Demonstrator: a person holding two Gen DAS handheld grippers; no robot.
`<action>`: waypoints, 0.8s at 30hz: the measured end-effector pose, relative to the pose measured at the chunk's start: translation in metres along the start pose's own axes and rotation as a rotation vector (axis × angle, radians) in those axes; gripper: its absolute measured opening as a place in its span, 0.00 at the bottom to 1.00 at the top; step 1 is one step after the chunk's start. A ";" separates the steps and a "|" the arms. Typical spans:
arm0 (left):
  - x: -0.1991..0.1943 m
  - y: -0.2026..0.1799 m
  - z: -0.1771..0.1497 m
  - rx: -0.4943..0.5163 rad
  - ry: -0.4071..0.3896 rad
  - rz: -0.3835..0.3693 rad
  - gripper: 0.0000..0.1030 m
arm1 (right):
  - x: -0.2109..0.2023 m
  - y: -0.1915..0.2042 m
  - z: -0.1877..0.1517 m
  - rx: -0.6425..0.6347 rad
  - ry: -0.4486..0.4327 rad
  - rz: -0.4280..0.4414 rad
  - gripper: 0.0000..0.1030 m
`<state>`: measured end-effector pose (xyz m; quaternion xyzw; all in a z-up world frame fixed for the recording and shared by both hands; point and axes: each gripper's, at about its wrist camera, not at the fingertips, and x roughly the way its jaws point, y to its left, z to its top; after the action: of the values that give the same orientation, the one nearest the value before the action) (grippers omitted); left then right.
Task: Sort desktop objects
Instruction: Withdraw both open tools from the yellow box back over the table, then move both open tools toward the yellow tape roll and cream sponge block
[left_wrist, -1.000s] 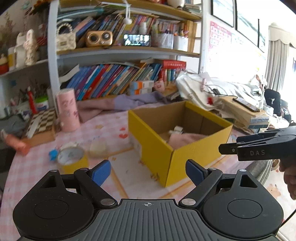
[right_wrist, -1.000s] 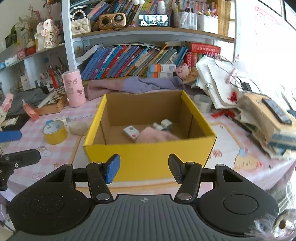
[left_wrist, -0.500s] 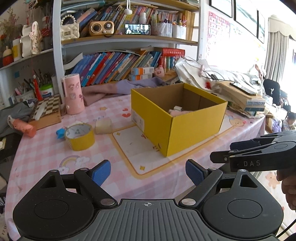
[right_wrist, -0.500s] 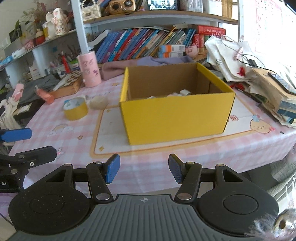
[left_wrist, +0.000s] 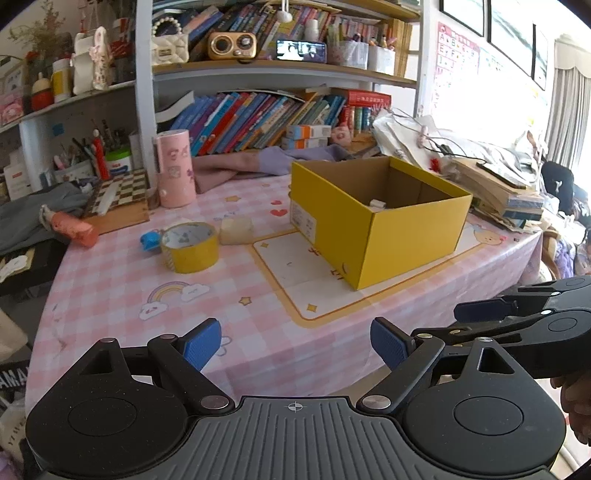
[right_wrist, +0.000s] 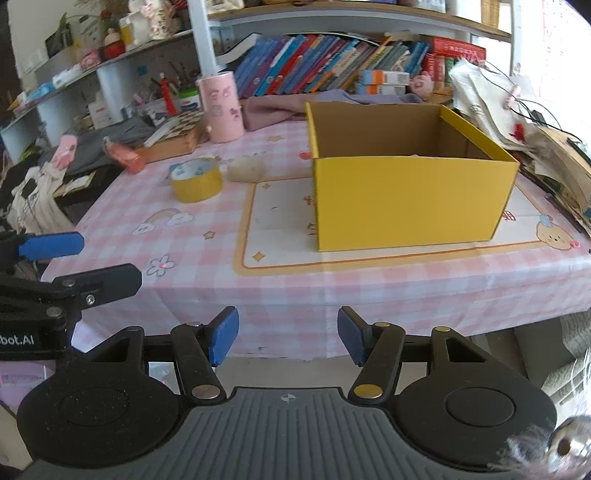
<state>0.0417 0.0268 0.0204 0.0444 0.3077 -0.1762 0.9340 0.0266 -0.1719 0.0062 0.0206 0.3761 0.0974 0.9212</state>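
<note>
Both cameras backed off; pink checked tablecloth, crowded bookshelf behind.

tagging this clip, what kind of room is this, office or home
Most likely a home study or a child's room: crowded shelves of bright books, a table under a pink checked cloth printed with rainbows, and a pink cartoon canister beside a chessboard.

box on table, tape roll left of it
</note>
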 end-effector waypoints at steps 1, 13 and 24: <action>-0.001 0.001 -0.001 -0.001 -0.001 0.003 0.88 | 0.000 0.002 0.000 -0.006 -0.001 0.002 0.55; -0.005 0.017 -0.005 -0.037 0.000 0.023 0.88 | 0.008 0.020 0.003 -0.054 0.009 0.023 0.56; -0.009 0.039 -0.009 -0.069 0.002 0.061 0.88 | 0.018 0.037 0.011 -0.072 0.018 0.047 0.56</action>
<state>0.0436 0.0675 0.0177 0.0215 0.3129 -0.1369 0.9396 0.0403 -0.1314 0.0057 -0.0048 0.3800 0.1325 0.9154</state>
